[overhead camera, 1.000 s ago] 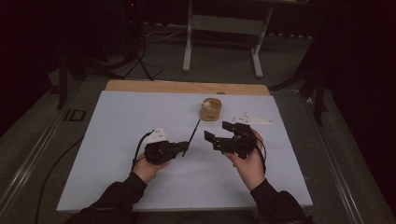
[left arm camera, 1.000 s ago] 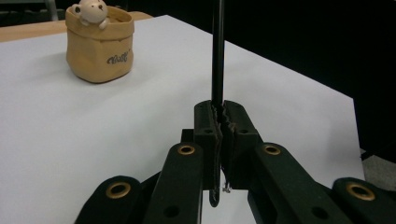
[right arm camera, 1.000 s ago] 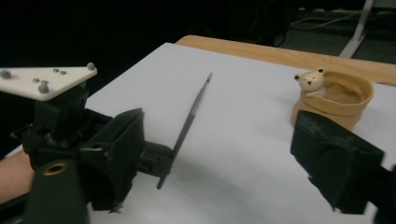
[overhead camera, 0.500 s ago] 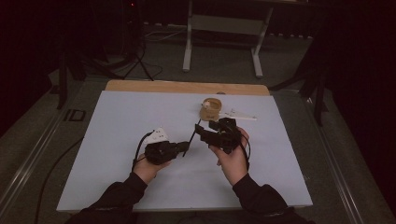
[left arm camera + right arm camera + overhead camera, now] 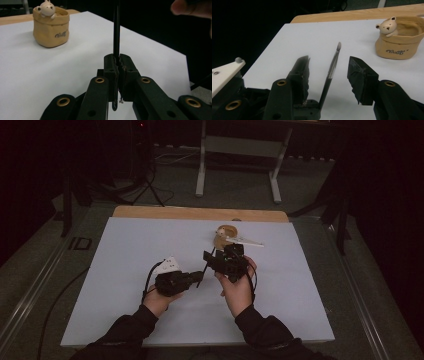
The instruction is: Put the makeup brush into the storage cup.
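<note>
While the left gripper [image 5: 117, 75] clamps a thin black brush [image 5: 116, 30] near its lower end, the right gripper [image 5: 329, 72] straddles its shaft, jaws wide and empty. Light, stiff, slippery: best gripped mid-shaft, above the white surface [image 5: 125, 250].

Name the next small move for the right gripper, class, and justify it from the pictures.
Probably close the right gripper on the brush: its jaws stand open either side of the handle, which the left gripper already clamps, so a handover looks ready.
</note>
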Motion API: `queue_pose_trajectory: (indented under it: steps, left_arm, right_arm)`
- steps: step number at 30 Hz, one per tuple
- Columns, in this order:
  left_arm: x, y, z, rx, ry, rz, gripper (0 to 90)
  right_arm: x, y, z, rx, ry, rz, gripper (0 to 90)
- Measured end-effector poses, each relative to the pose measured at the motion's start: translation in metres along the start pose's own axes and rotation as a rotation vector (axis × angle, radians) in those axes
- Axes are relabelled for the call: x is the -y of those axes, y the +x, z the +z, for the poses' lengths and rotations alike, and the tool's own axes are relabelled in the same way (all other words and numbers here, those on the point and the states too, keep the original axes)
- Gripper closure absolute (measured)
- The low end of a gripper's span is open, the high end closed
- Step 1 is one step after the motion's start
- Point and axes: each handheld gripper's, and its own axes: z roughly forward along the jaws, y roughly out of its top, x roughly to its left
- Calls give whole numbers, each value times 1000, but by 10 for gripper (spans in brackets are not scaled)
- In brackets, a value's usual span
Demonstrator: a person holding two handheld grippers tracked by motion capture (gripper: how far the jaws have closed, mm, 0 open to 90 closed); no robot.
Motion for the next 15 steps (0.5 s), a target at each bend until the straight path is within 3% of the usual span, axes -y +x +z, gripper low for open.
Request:
queue_pose_trajectory:
  steps: [8, 10, 15]
  left_arm:
    - [0, -1, 1, 7, 6, 9, 857]
    - [0, -2, 2, 15, 14, 13, 857]
    - [1, -3, 4, 17, 21, 19, 857]
  right_arm:
    - [-2, -7, 2, 0, 0, 42, 570]
    - [-3, -8, 3, -5, 11, 55, 634]
    - [-2, -8, 4, -14, 12, 58, 695]
